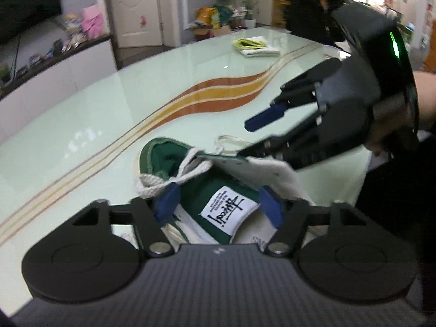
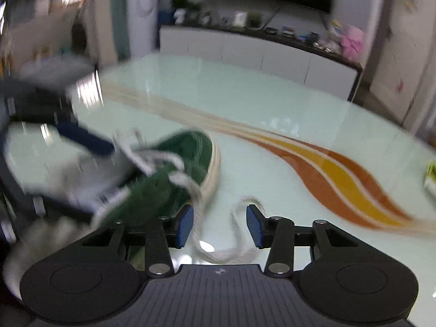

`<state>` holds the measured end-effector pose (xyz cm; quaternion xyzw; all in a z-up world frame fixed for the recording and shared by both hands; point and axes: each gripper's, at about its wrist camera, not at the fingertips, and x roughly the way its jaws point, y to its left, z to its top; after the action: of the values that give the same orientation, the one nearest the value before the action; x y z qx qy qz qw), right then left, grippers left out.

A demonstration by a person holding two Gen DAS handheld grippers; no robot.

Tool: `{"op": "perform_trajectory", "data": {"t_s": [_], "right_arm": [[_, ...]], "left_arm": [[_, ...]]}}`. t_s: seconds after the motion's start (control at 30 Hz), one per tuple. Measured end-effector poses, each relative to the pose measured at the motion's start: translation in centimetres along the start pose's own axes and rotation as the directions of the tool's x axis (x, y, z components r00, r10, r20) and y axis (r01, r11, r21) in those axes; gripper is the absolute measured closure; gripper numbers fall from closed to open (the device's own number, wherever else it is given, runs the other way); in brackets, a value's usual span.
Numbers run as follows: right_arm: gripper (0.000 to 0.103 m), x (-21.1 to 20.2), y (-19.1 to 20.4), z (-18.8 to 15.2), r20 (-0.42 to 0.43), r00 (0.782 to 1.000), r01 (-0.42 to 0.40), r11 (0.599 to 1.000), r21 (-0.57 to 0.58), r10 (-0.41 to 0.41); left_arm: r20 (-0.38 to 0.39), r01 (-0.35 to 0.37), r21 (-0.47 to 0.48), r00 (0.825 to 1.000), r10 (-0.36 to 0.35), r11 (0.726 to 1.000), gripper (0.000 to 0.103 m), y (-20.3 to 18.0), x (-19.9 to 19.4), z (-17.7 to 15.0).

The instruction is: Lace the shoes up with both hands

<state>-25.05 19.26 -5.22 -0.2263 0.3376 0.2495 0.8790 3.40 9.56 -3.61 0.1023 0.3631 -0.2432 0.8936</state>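
A green canvas shoe (image 1: 190, 179) with a cream rubber sole lies on a glossy pale-green glass table (image 1: 109, 109). In the left wrist view its long axis runs away from the camera, the rounded toe at the far end and the tongue, with a white woven label (image 1: 229, 212), nearest the lens. In the right wrist view, which is blurred, the toe points up and right.

The left gripper (image 1: 218, 207) straddles the shoe's throat with its jaws wide, 1 blue pad on each side of the tongue. The left pad (image 1: 166, 204) touches a flat, coarse-woven white lace (image 1: 152, 185) that bunches at the shoe's left edge; whether it pins the lace cannot be told.

The right gripper (image 2: 220, 227) is beside the shoe, low over the table, jaws wide and holding nothing. A loose loop of lace (image 2: 234, 248) lies on the glass between its 2 blue pads. In the left wrist view the same gripper (image 1: 261, 133) reaches in from the right, its lower finger at the white side panel.

A curving orange and yellow band (image 1: 218, 95) crosses the table. A folded cloth (image 1: 253, 45) lies at the far end, where a person in black (image 1: 313, 8) sits.
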Motion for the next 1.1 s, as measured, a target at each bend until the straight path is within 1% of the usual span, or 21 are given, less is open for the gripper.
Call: {"op": "perform_trajectory", "data": {"t_s": [0.03,0.1,0.13,0.17,0.2,0.3,0.33,0.4,0.47,0.53,0.57,0.63,0.67,0.73,0.8,0.87,0.9,0.97,1.0,1.07,1.1], "right_arm": [[0.059,0.2,0.3,0.0,-0.002,1.000,-0.014,1.000,-0.022,0.014],[0.059,0.8,0.7,0.1,-0.009,0.999,-0.036,0.999,-0.031,0.036],[0.059,1.2,0.9,0.1,-0.013,0.999,-0.043,0.999,-0.021,0.043],[0.059,1.6,1.1,0.1,-0.018,0.999,-0.047,0.999,-0.019,0.047],[0.060,1.9,1.4,0.1,-0.023,0.998,-0.051,0.999,-0.018,0.050],[0.060,3.0,1.7,0.3,-0.042,0.999,-0.035,0.999,-0.027,0.034],[0.060,3.3,1.6,0.3,-0.044,0.999,-0.028,0.999,-0.028,0.027],[0.060,3.7,1.5,0.3,-0.045,0.999,-0.020,0.999,-0.028,0.019],[0.060,4.1,1.2,0.4,-0.041,0.999,-0.018,1.000,-0.026,0.017],[0.061,4.6,0.9,0.4,-0.038,0.999,-0.020,1.000,-0.019,0.020],[0.063,4.8,0.7,0.4,-0.038,0.999,-0.021,1.000,-0.013,0.020],[0.100,4.8,0.2,0.6,-0.034,0.999,0.001,1.000,0.021,0.000],[0.100,4.7,-0.3,0.8,-0.034,0.999,0.023,0.998,0.065,-0.021],[0.100,3.7,-1.9,1.3,0.009,0.998,0.062,0.983,0.175,-0.065],[0.101,2.4,-3.1,1.5,0.074,0.994,0.063,0.963,0.261,-0.085],[0.101,0.8,-4.2,1.7,0.147,0.983,0.054,0.931,0.361,-0.114],[0.101,0.4,-4.4,1.7,0.163,0.978,0.056,0.920,0.387,-0.129],[0.101,-1.3,-4.8,1.8,0.226,0.953,0.077,0.882,0.465,-0.203],[0.101,-1.6,-4.9,1.8,0.237,0.945,0.088,0.876,0.475,-0.224],[0.101,-2.8,-5.2,2.1,0.279,0.914,0.123,0.856,0.502,-0.296],[0.101,-3.2,-5.5,2.1,0.288,0.905,0.130,0.847,0.515,-0.314]], "left_arm": [[0.003,-0.007,-0.011,1.000,0.007,1.000,0.061,0.1,-0.1,0.1],[0.008,-0.018,-0.031,1.000,0.019,0.999,0.063,0.1,-0.5,0.4],[0.011,-0.021,-0.037,1.000,0.022,0.999,0.055,0.1,-0.7,0.5],[0.017,-0.046,-0.035,0.999,0.047,0.998,0.049,0.2,-1.1,0.6],[0.023,-0.077,-0.032,0.997,0.078,0.997,0.045,0.2,-1.4,0.8],[0.015,-0.099,-0.037,0.995,0.100,0.994,0.045,0.4,-2.1,0.9],[0.008,-0.092,-0.040,0.996,0.093,0.995,0.045,0.4,-2.2,0.9],[-0.024,-0.046,-0.061,0.999,0.045,0.997,0.045,0.7,-1.5,0.4],[-0.046,-0.031,-0.072,0.999,0.028,0.997,0.051,0.7,-0.8,0.0],[-0.049,-0.030,-0.087,0.998,0.025,0.996,0.082,0.8,-0.2,-0.4],[-0.048,-0.027,-0.098,0.999,0.022,0.995,0.083,0.9,-0.1,-0.5],[-0.053,-0.020,-0.100,0.999,0.015,0.995,0.084,0.9,0.2,-0.7],[-0.059,-0.022,-0.097,0.998,0.016,0.995,0.084,0.9,0.3,-0.7],[-0.067,-0.025,-0.096,0.998,0.018,0.995,0.085,0.9,0.5,-0.8],[-0.079,-0.026,-0.103,0.997,0.018,0.994,0.085,1.0,0.9,-0.9],[-0.082,-0.025,-0.106,0.996,0.016,0.994,0.085,1.1,1.0,-0.8],[-0.086,-0.025,-0.107,0.996,0.016,0.994,0.085,1.1,1.1,-0.8],[-0.092,-0.027,-0.106,0.996,0.017,0.994,0.085,1.1,1.2,-0.9],[-0.095,-0.027,-0.108,0.995,0.017,0.994,0.085,1.1,1.3,-1.0],[-0.099,-0.026,-0.113,0.995,0.015,0.993,0.085,1.2,1.5,-1.1],[-0.100,-0.026,-0.113,0.995,0.015,0.993,0.085,1.2,1.5,-1.1]]}}
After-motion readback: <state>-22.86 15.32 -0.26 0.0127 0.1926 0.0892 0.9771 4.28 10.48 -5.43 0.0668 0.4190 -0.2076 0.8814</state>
